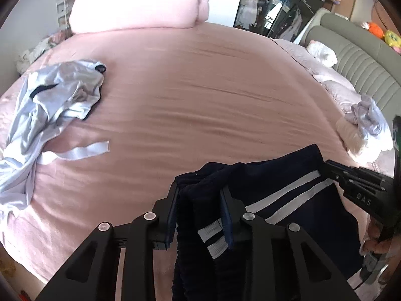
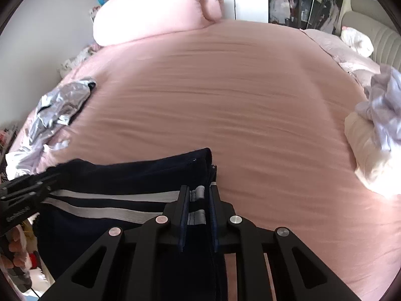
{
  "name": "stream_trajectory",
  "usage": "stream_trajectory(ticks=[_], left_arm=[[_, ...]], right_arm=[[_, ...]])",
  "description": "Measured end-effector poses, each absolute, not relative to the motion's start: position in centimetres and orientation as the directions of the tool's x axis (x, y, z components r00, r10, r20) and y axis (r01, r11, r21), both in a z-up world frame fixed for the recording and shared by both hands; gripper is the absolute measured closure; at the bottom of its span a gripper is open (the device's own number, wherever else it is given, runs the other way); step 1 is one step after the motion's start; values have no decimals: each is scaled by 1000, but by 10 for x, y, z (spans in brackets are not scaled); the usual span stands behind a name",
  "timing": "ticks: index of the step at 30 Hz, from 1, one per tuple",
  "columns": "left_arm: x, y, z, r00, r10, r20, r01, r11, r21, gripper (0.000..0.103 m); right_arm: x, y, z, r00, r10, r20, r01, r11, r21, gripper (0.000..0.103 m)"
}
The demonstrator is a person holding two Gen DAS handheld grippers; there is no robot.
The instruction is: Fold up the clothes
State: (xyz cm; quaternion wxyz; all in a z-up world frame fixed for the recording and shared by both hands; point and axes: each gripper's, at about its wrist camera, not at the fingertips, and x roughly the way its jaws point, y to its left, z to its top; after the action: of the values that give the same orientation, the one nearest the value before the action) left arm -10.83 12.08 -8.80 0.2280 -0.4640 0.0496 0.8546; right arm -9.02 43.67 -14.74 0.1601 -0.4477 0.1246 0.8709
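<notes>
Dark navy trousers with two white side stripes [image 1: 288, 195] hang stretched between my two grippers above the near edge of the pink bed [image 1: 200, 87]. My left gripper [image 1: 199, 200] is shut on the bunched waistband end. My right gripper [image 2: 199, 200] is shut on the other end of the trousers [image 2: 130, 180], over the striped edge. The right gripper also shows at the right of the left wrist view [image 1: 351, 183]; the left gripper shows at the left of the right wrist view [image 2: 27, 185]. The lower part of the trousers hangs out of sight.
A crumpled pale blue garment [image 1: 50, 107] lies on the bed's left side. A lilac and white heap of clothes [image 2: 376, 130] sits at the right edge. A big pink duvet roll [image 1: 140, 2] lies at the far end. A grey padded headboard [image 1: 363, 65] stands on the right.
</notes>
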Motion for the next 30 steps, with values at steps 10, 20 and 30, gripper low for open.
stream_trajectory(ticks=[10,20,30], left_arm=[[-121,123,-107,-447,282,-849,-413,-907,-84,73],[-137,95,-110,-279,434,-856,-295,-888,-354,43],[-135,56,-90,-233,530,-816,-223,-845,-485,25]], right_arm=[[-101,452,-168,-490,150,-859,-429,-899,88,90],[-107,448,-170,-485,145,-862,-420,-904,85,84],[-75,429,-147,-486,194,-852,-361,-933,-7,32]])
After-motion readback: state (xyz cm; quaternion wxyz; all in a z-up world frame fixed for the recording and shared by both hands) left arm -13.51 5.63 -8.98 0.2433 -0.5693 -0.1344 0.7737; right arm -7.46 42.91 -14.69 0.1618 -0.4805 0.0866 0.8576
